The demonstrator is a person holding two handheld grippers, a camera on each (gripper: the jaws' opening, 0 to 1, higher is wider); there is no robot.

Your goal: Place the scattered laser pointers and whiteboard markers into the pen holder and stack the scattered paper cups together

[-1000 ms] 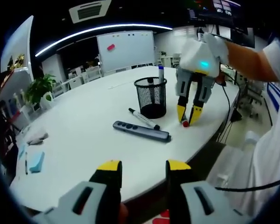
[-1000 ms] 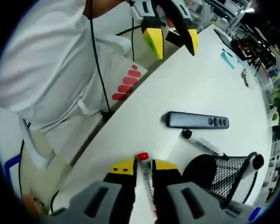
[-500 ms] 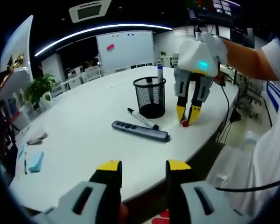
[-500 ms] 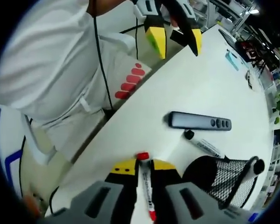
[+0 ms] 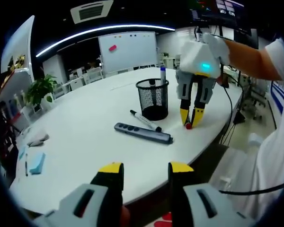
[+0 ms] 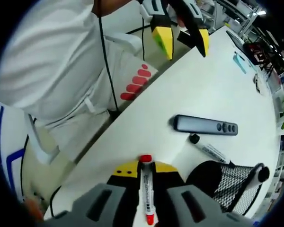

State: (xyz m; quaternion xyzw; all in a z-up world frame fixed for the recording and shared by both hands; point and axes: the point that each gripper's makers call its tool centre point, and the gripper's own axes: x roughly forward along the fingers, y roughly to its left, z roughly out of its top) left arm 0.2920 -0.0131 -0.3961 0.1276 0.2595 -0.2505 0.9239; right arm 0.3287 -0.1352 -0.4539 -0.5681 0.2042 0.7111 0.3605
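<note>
My right gripper (image 6: 145, 168) is shut on a red-capped whiteboard marker (image 6: 146, 189), lifted a little off the white table (image 6: 213, 85); from the left gripper view that same right gripper (image 5: 191, 117) hangs just right of the black mesh pen holder (image 5: 153, 98). The holder (image 6: 229, 182) has markers standing in it. A black-capped marker (image 5: 145, 120) and a grey laser pointer (image 5: 143, 133) lie on the table in front of the holder. My left gripper (image 5: 146, 168) stays open above the near table edge, holding nothing, and appears as (image 6: 182, 38) in the right gripper view.
Blue sticky notes (image 5: 36, 164) and small items lie at the table's left. A potted plant (image 5: 40, 89) and a whiteboard (image 5: 128, 49) stand behind. A person in white clothes (image 6: 52, 71) stands at the table edge, with a cable (image 5: 229, 101) running off it.
My right gripper has raised the red-capped marker slightly and tilted it more upright. The left gripper has stayed still.
</note>
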